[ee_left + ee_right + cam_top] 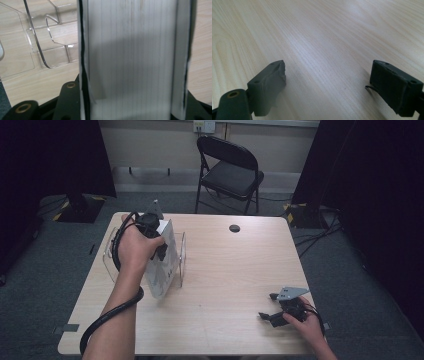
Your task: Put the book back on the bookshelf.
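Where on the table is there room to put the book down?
Bare wood runs between the clear plastic file holder and the right gripper, up to the round black grommet. The far left is crowded: the left gripper holds the white book there.

The high view looks forward and down over the whole surface (225, 270) from above the person's side. The left gripper view sits close against a white book (132, 60); the right gripper view skims the same surface's woodgrain.
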A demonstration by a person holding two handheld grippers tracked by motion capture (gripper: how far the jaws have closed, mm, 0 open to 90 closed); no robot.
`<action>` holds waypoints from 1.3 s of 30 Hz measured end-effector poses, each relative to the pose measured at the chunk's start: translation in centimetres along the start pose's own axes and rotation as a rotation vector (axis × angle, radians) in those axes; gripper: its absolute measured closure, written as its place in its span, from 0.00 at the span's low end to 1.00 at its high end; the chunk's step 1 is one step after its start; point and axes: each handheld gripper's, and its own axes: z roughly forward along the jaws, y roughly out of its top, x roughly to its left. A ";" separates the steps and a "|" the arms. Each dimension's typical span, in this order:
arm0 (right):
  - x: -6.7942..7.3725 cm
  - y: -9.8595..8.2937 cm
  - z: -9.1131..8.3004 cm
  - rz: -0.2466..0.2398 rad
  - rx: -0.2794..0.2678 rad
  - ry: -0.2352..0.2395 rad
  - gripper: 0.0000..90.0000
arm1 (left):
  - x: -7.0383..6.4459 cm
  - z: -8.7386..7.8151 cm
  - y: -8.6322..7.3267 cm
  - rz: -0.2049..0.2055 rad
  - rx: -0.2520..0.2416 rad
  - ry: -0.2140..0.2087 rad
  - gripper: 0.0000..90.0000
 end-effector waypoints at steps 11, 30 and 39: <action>0.0 0.0 0.0 0.001 0.001 -0.001 0.14 | 0.0 0.3 0.6 -0.010 -0.023 0.004 0.59; 0.0 0.0 0.0 0.001 0.001 -0.001 0.14 | 0.1 0.9 1.4 -0.017 -0.016 0.006 0.59; 0.0 0.0 0.0 0.000 0.001 -0.001 0.14 | 0.1 1.0 1.7 -0.030 -0.016 0.008 0.59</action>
